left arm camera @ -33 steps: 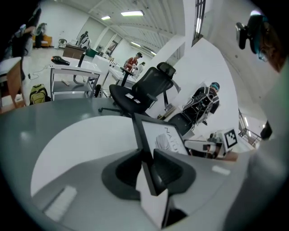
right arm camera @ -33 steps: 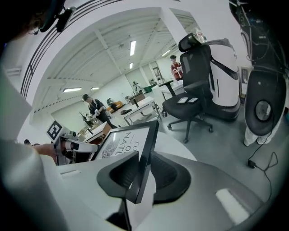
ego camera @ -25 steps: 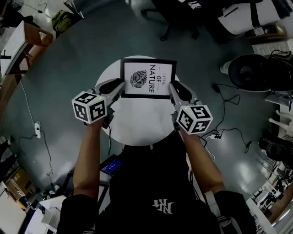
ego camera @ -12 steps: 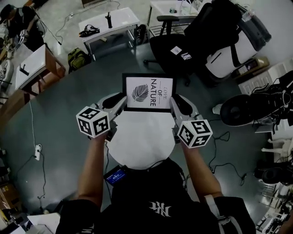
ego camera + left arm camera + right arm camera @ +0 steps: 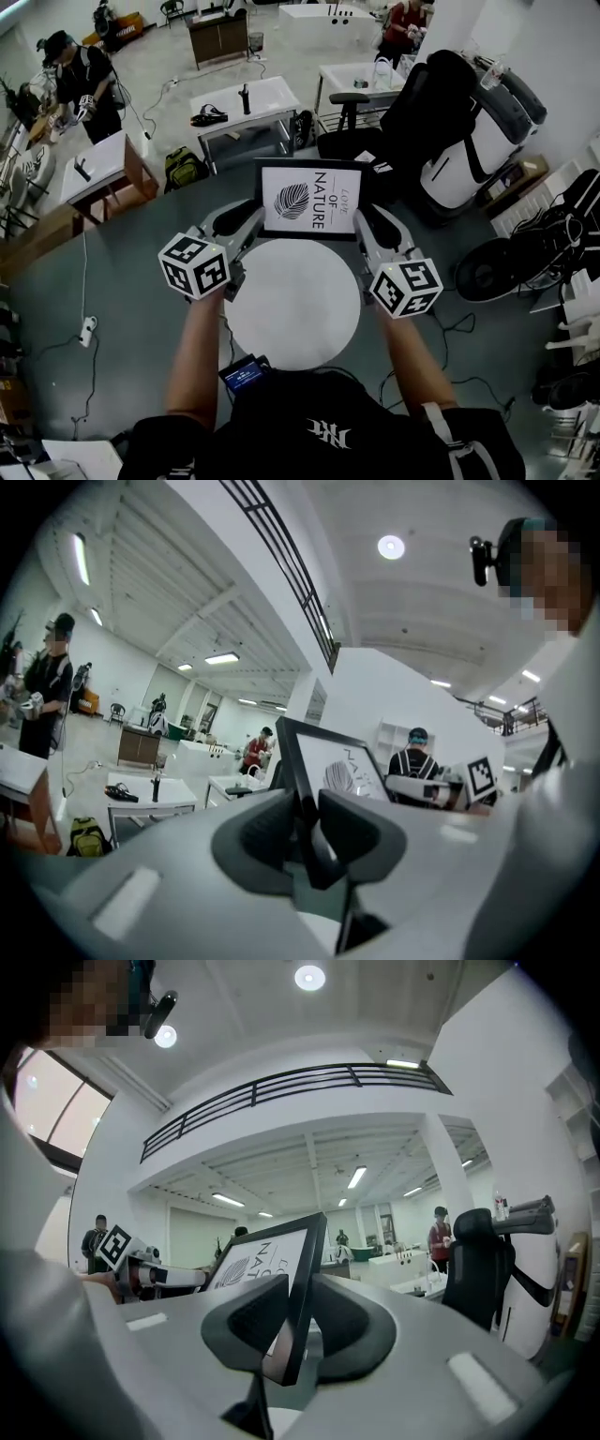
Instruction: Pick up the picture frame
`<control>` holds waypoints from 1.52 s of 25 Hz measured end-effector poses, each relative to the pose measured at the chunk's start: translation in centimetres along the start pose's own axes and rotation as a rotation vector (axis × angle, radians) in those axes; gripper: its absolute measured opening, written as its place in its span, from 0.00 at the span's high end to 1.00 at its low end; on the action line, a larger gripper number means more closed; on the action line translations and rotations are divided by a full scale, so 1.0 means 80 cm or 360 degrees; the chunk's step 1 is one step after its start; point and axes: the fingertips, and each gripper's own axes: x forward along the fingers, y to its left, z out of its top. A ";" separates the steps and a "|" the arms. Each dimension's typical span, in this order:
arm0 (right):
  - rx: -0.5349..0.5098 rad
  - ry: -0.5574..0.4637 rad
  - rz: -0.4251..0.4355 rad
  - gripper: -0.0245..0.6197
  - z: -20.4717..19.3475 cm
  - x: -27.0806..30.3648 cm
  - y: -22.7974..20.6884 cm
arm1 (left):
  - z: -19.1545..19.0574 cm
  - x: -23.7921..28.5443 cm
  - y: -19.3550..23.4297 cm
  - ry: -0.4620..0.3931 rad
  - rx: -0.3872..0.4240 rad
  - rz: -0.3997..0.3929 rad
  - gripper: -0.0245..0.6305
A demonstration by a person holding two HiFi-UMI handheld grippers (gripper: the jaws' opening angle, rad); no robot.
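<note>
1. You have 1 frame (image 5: 309, 199), 2 grippers, 1 round white table (image 5: 292, 319) and 2 marker cubes (image 5: 195, 266), 1 on each gripper.
2. Your left gripper (image 5: 251, 214) is clenched on the frame's left edge. In the left gripper view, 1 dark pad lies on each face of the black border, and the edge runs straight down between them.
3. Your right gripper (image 5: 362, 217) is clenched on the frame's right edge in the same way. In the right gripper view, the border is pinched between its 2 pads.
4. The frame hangs in the air between the 2 grippers, over the table's far rim and clear of the tabletop. Nothing but the 2 grips carries it.
5. The frame is a rectangle with a thin black border round a white print.
6. The print shows 1 dark leaf (image 5: 292, 200) beside 3 words, "LOVE OF NATURE". The words run sideways, so the picture lies on its side.
7. The printed face is turned up toward you, and the leaf is on the side nearer your left gripper.
8. The tabletop under the frame is plain white, and your 2 forearms reach over its near half.
</note>
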 end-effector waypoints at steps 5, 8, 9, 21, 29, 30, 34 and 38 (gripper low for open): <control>-0.0050 -0.0164 0.0058 0.84 0.052 -0.070 0.018 | 0.044 -0.043 -0.077 -0.0137 0.0133 0.0027 0.84; -0.0074 -0.0255 0.0072 0.84 0.083 -0.118 0.031 | 0.068 -0.071 -0.126 -0.0207 0.0202 0.0027 0.84; -0.0083 -0.0282 0.0073 0.84 0.092 -0.134 0.037 | 0.076 -0.080 -0.142 -0.0230 0.0223 0.0026 0.84; -0.0068 -0.0564 0.0099 0.85 0.128 -0.332 0.076 | 0.082 -0.184 -0.332 -0.0378 0.0476 0.0035 0.84; -0.0092 -0.0670 0.0138 0.85 0.168 -0.384 0.105 | 0.111 -0.231 -0.384 -0.0453 0.0529 0.0050 0.84; -0.0093 -0.0677 0.0140 0.85 0.175 -0.385 0.110 | 0.118 -0.235 -0.386 -0.0458 0.0532 0.0050 0.84; -0.0097 -0.0705 0.0140 0.85 0.179 -0.408 0.119 | 0.117 -0.249 -0.403 -0.0472 0.0545 0.0031 0.84; -0.0118 -0.0717 0.0120 0.85 0.194 -0.424 0.132 | 0.132 -0.266 -0.418 -0.0509 0.0555 -0.0008 0.84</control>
